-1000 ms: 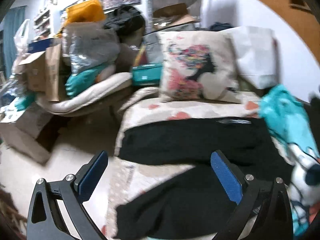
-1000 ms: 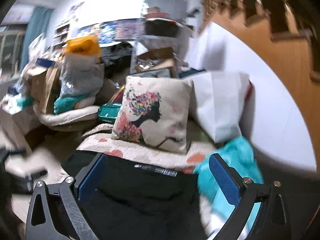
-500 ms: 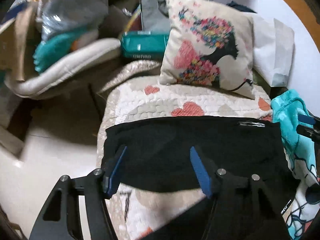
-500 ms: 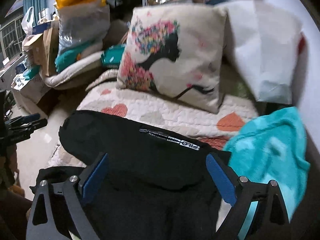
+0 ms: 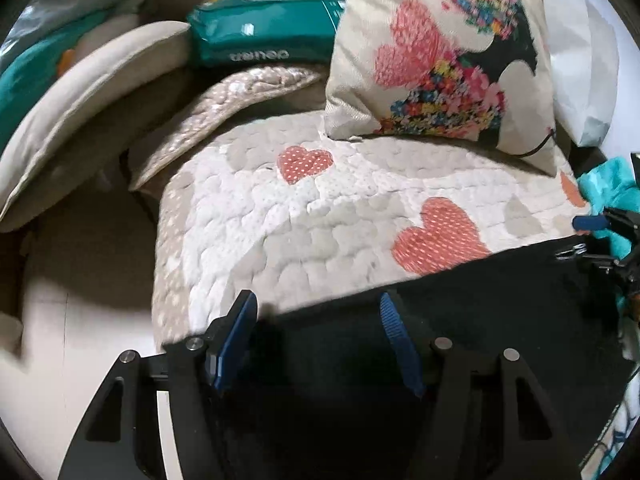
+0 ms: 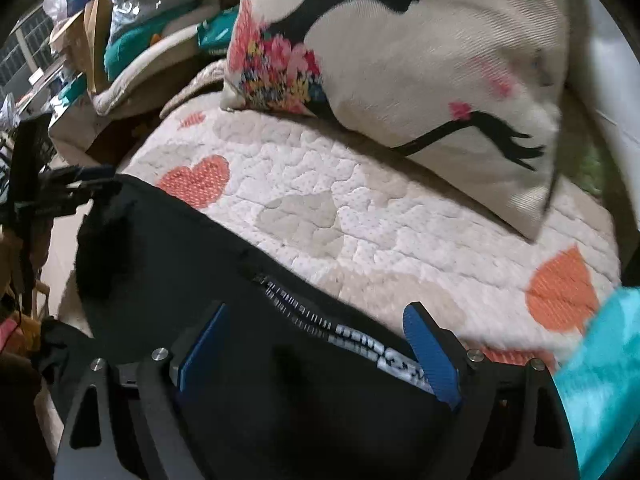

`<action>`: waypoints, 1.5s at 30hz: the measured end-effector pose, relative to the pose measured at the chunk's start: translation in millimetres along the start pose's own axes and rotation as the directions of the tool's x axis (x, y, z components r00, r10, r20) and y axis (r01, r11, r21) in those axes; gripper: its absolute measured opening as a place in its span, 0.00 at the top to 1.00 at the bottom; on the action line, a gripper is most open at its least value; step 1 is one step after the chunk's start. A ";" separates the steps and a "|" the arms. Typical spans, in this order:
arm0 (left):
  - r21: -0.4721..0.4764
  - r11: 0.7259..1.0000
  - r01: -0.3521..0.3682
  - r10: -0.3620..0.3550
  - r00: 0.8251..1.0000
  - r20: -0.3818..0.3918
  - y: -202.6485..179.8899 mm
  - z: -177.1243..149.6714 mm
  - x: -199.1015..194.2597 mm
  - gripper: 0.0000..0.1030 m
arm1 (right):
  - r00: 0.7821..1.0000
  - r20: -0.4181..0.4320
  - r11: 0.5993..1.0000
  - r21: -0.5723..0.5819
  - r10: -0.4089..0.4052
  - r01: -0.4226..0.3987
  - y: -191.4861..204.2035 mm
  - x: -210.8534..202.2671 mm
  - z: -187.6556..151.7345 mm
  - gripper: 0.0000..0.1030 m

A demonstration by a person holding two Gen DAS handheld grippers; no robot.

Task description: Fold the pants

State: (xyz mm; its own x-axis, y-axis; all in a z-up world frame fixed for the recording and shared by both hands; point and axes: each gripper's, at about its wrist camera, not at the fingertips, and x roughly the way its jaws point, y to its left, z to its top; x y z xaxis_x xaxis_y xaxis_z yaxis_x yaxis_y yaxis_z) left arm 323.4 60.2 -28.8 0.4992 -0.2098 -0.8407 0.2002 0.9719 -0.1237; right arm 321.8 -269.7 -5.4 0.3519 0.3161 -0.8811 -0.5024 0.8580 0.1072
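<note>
Black pants (image 5: 480, 300) lie flat across a quilted cover with orange hearts (image 5: 320, 220). My left gripper (image 5: 318, 298) hovers over the left end of their far edge, its blue pads partly apart and nothing pinched. At the other end my right gripper (image 6: 316, 308) points down over the pants (image 6: 180, 248). The hem with a white printed label (image 6: 372, 340) lies between its jaws, which are closing and do not press on the cloth. Each gripper shows at the edge of the other's view: right gripper (image 5: 592, 222), left gripper (image 6: 80, 176).
A printed pillow (image 5: 440, 60) leans at the back of the quilt (image 6: 340, 200). A teal blanket (image 6: 600, 360) lies at the right. A green pack (image 5: 260, 40) and a beige cushion (image 5: 80, 112) sit at the far left, with pale floor (image 5: 80, 320) beyond the bed's edge.
Both grippers have dropped and tilted down toward the pants' far edge. The left jaws have narrowed a good deal, and the right jaws a little.
</note>
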 end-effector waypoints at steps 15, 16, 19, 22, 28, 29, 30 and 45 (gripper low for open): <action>0.215 0.977 0.007 -0.003 1.000 -0.017 -32.7 -10.6 3.2 0.94 | 1.000 -0.005 1.000 -0.008 0.015 -0.015 -3.8 9.9 -1.7 0.71; 0.212 0.977 0.001 0.002 1.000 -0.012 -34.7 -11.4 0.8 0.94 | 1.000 -0.001 1.000 0.000 0.014 -0.014 -3.7 7.5 -1.9 0.75; 0.181 0.983 -0.010 0.009 1.000 0.010 -34.3 -13.3 -11.9 0.94 | 1.000 0.000 1.000 0.010 0.027 -0.027 2.7 -1.3 -5.4 0.93; 0.167 0.986 -0.017 0.011 0.999 0.036 -36.3 -17.4 -32.8 0.94 | 1.000 0.004 1.000 -0.016 -0.012 0.012 16.4 -8.7 -9.8 0.95; 0.134 0.990 -0.030 0.017 0.995 0.102 -51.3 -29.1 -81.4 0.94 | 0.998 0.045 0.998 -0.019 -0.053 0.054 39.4 -45.5 -24.0 0.95; 0.124 0.992 -0.032 0.017 0.993 0.117 -53.9 -35.6 -94.0 0.94 | 0.997 0.053 0.998 -0.021 -0.057 0.058 44.2 -53.7 -28.3 0.95; 0.117 0.993 -0.030 0.015 0.992 0.127 -56.5 -40.8 -103.4 0.94 | 0.996 0.061 0.998 -0.022 -0.059 0.061 49.4 -63.2 -33.7 0.95; 0.021 0.998 -0.054 0.050 0.987 0.152 -102.4 -190.8 -204.3 0.94 | 0.997 0.004 0.992 -0.103 -0.076 0.076 133.8 -130.8 -162.8 0.95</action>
State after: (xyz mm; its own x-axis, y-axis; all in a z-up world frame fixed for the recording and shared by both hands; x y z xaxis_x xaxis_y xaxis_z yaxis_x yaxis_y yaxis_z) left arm 40.1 23.9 55.1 0.6309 -0.1750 -0.7559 0.1908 0.9793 -0.0675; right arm 80.0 -262.1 49.2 0.3921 0.2511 -0.8850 -0.5527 0.8333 -0.0084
